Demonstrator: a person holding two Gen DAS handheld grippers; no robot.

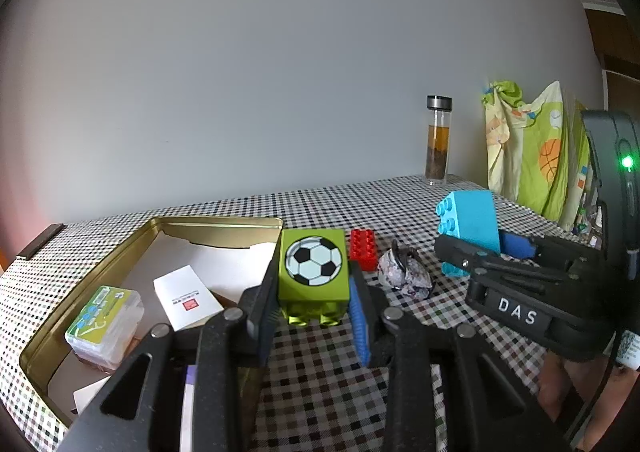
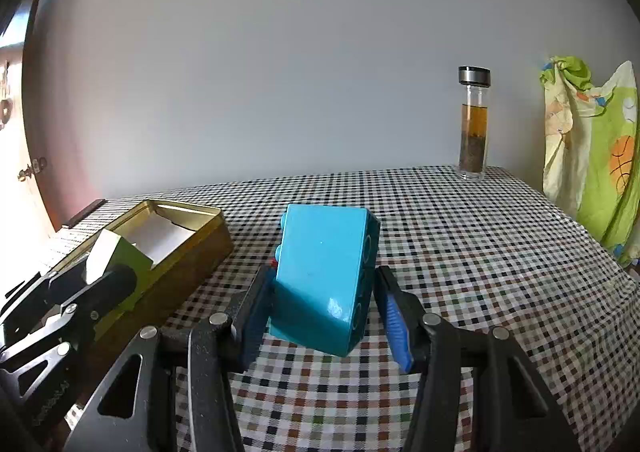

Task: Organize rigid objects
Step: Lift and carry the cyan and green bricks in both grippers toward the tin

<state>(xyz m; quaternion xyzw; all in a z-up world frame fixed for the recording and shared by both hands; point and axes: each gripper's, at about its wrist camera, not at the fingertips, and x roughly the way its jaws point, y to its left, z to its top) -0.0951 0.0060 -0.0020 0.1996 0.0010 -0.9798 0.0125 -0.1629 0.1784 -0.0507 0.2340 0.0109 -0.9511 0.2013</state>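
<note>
My left gripper (image 1: 314, 306) is shut on a green brick (image 1: 313, 272) with a football picture on it, held above the checked cloth beside the gold tin (image 1: 120, 252). My right gripper (image 2: 326, 312) is shut on a light blue brick (image 2: 324, 280), tilted and lifted off the table. In the left wrist view that blue brick (image 1: 472, 222) and the right gripper (image 1: 480, 256) hang at the right. The right wrist view shows the green brick (image 2: 120, 256) and the left gripper (image 2: 100, 288) at the left, by the tin (image 2: 180, 252). A red brick (image 1: 363, 249) lies on the cloth.
The tin holds a white card box (image 1: 186, 302), a small plastic case (image 1: 106, 326) and white paper. A crumpled wrapper (image 1: 404, 268) lies next to the red brick. A glass tea bottle (image 1: 438, 140) stands at the back by the wall. Patterned green fabric (image 1: 536, 156) hangs at the right table edge.
</note>
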